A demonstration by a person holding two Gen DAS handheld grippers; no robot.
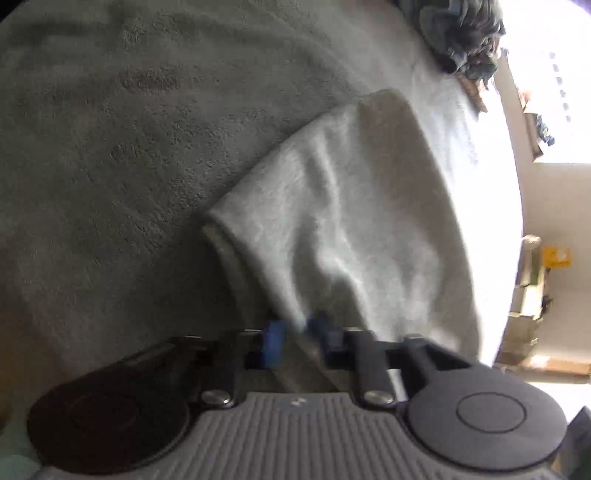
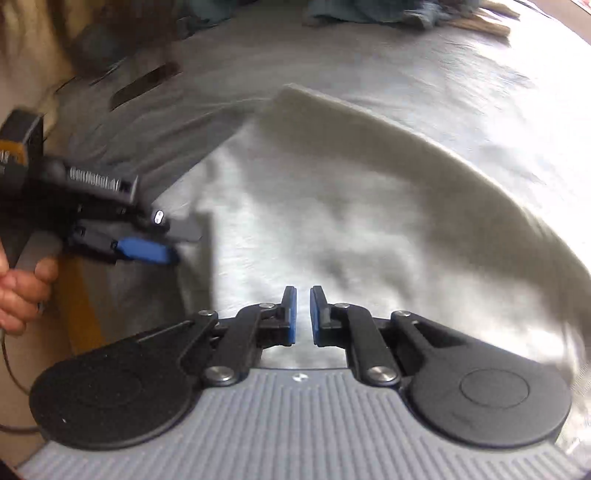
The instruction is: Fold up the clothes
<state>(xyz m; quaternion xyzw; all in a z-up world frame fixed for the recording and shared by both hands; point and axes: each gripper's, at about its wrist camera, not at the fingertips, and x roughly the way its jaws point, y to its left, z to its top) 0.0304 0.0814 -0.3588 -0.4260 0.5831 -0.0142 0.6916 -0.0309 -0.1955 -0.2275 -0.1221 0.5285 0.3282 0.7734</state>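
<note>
Bottom centre of the left wrist view, left tongs [image 1: 297, 326] pinch the grey garment [image 1: 354, 206]; right tongs [image 2: 303, 314] closed empty.

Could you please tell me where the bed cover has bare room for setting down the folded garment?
The grey cover lies bare left of the pale garment in the left wrist view. It is crowded at the far edge, where the dark clothes pile sits.

Grey blanket-covered bed [image 1: 110, 147], bright sunlit wall [image 1: 554, 206] beyond.
</note>
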